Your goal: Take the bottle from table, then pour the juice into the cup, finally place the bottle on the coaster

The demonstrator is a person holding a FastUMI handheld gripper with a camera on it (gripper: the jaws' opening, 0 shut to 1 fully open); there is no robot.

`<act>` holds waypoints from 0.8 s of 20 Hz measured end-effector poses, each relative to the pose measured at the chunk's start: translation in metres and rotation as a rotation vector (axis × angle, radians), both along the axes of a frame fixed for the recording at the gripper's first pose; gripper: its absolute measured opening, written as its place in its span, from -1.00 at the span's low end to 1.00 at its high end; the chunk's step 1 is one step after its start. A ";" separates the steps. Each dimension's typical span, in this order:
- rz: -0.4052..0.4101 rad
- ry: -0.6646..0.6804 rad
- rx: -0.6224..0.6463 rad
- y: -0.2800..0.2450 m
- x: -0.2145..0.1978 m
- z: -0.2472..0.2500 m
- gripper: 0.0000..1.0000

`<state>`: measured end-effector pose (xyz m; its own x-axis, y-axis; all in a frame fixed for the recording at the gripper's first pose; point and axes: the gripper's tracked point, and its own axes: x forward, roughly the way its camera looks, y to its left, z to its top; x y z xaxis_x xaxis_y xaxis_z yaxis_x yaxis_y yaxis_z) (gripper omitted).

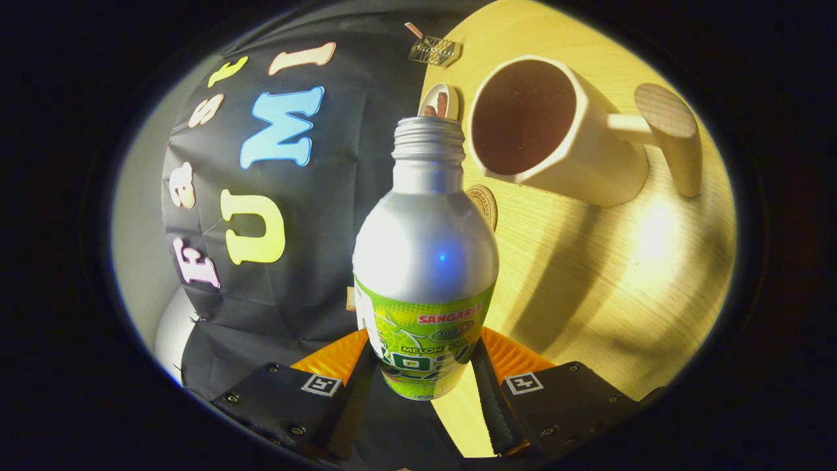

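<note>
Between the clamped jaws, the uncapped bottle (425, 261), beside the cup (556, 131).

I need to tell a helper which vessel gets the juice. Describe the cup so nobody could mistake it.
Start at the light wooden table. Beyond the silver bottle clamped between the tongs, just off its open mouth, stands the cup. It is a pale, angular mug with a dark inside and a side handle ending in a round wooden disc, far bigger than the small objects near it.
</note>
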<state>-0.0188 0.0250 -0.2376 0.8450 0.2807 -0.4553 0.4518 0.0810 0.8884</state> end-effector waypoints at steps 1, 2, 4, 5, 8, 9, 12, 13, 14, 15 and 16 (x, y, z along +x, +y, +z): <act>-0.006 0.007 0.010 -0.002 0.000 -0.001 0.52; -0.012 0.013 0.023 -0.002 0.000 -0.001 0.52; -0.019 0.022 0.058 -0.001 -0.002 -0.001 0.52; -0.019 0.028 0.076 0.001 -0.002 0.000 0.52; -0.014 0.038 0.126 0.005 -0.003 0.002 0.52; -0.014 0.040 0.139 0.006 -0.002 0.003 0.52; -0.021 0.043 0.176 0.006 -0.001 0.007 0.52; -0.022 0.045 0.186 0.006 -0.001 0.007 0.52; -0.022 0.048 0.195 0.007 0.000 0.008 0.52; -0.024 0.049 0.207 0.007 0.001 0.009 0.52; -0.028 0.049 0.219 0.008 0.002 0.011 0.52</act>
<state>-0.0170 0.0331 -0.2268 0.8320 0.3543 -0.4269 0.4943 -0.1240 0.8604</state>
